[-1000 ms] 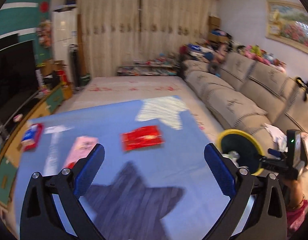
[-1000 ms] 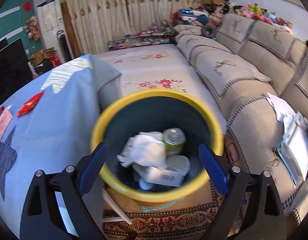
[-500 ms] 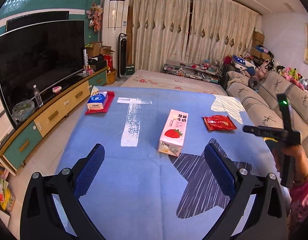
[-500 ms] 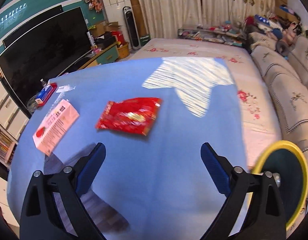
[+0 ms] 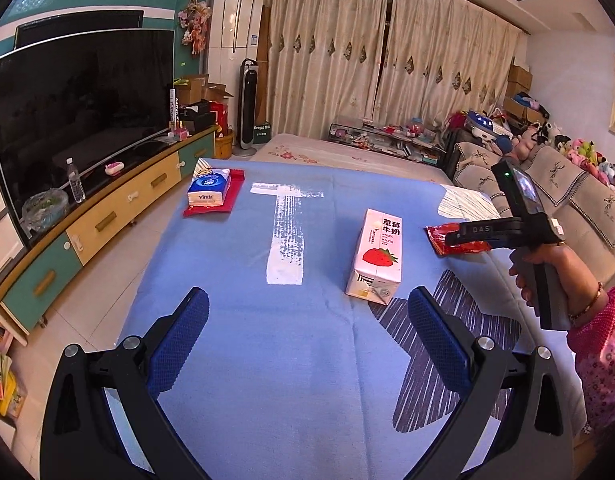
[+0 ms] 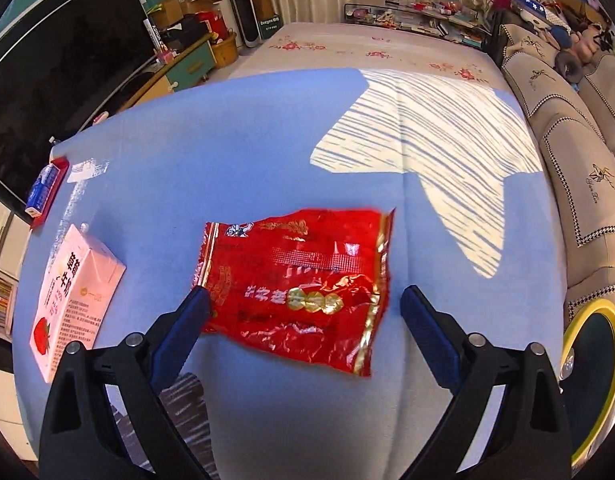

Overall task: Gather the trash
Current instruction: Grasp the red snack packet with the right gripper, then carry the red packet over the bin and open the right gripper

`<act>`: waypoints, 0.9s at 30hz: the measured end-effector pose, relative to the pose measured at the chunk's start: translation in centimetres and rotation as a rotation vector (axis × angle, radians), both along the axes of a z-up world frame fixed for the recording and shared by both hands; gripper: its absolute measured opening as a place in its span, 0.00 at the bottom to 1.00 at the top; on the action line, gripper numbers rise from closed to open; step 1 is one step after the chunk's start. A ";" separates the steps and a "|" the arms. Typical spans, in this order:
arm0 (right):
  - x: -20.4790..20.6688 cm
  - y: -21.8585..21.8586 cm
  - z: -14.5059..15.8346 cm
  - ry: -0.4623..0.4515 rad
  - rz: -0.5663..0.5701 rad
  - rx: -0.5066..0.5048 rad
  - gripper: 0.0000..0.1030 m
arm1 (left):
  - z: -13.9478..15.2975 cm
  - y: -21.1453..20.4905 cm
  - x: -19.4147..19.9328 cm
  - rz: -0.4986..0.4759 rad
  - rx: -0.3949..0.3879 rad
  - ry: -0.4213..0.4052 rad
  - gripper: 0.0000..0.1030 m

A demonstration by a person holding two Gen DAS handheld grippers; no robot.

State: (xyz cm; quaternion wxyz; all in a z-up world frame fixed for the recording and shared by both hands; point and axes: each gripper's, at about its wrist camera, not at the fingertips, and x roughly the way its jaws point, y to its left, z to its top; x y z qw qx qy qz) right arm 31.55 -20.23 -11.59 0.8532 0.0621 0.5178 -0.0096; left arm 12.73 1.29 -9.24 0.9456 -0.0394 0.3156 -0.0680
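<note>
Right gripper [image 6: 303,304], black frame with blue-padded fingers, hangs low over the crinkled red foil snack wrapper [image 6: 295,284], jaws spread wide, nothing held. Its left pad overlaps the wrapper's left edge in the right wrist view; contact cannot be told. Right pad is clear of the wrapper's right edge. From the left wrist view this gripper comes in from the right, body level, held by a hand [image 5: 547,272] with a bracelet and pink patterned sleeve, fingers reaching over the wrapper's near end.

Left gripper [image 5: 307,320], same build, is held above the near part of the blue table cloth [image 5: 307,380], jaws wide apart, empty, pointing across the table toward the curtains.

The wrapper lies flat on the cloth, long axis roughly left-right in the right wrist view, slightly tilted, printed face up, gold-trimmed end to the right.

Pink-and-white strawberry milk carton [image 5: 377,256] lies on its side to the left of the wrapper, near but apart, long axis running away from the left camera. Blue tissue pack [image 5: 209,188] sits on a red mat at the far left corner, well apart. Yellow-rimmed dark bin [image 6: 591,368] stands off the table's right edge beside the beige sofa [image 6: 567,92]. Nothing lies between the right gripper and the wrapper.
</note>
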 end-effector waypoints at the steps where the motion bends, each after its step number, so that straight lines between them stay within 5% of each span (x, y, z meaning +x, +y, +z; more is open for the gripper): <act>1: 0.2 0.3 0.0 -0.002 -0.003 -0.019 0.88 | 0.0 0.1 0.0 0.000 0.000 -0.001 0.95; 5: 0.3 1.0 0.3 -0.018 0.000 -0.042 0.62 | -0.2 0.5 -0.1 0.003 -0.004 -0.003 0.95; 6: 0.3 1.1 0.4 -0.020 0.006 -0.028 0.45 | -0.3 0.6 -0.1 0.005 -0.006 -0.002 0.95; 9: -0.2 1.4 0.8 -0.031 0.017 -0.046 0.20 | -0.3 0.8 -0.2 0.010 -0.010 0.001 0.95; 19: -4.2 -0.4 3.9 -0.114 0.023 -0.022 0.18 | 0.0 0.1 -0.8 -0.007 0.000 -0.002 0.95; 27: -10.1 -7.8 5.3 -0.167 -0.096 -0.051 0.18 | 0.4 -2.6 -0.8 -0.056 0.012 -0.004 0.95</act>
